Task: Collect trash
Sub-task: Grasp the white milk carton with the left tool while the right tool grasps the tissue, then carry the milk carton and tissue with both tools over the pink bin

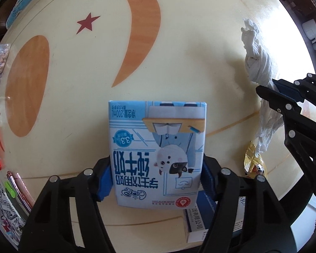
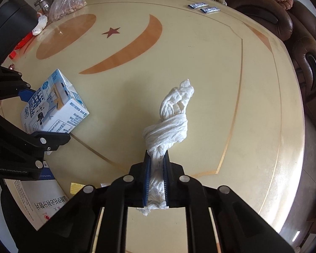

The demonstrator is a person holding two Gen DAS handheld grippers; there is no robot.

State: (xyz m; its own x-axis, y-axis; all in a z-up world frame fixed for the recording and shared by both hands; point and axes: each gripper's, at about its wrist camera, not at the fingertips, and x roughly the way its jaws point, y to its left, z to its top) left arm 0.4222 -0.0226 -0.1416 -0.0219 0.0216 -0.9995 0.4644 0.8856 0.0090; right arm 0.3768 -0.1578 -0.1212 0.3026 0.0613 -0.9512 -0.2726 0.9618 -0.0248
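- L gripper (image 1: 157, 179): points straight down, 2 blue-padded fingers (image 1: 104, 182) pressed on both sides of the milk carton (image 1: 158, 147), jaws part-way closed.
- R gripper (image 2: 157, 179): tilted steeply down, 2 pads (image 2: 147, 181) clamped tight on the twisted tissue (image 2: 168, 126), jaws nearly together.

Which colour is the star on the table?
Dark red. The star on the table shows best in the left wrist view.
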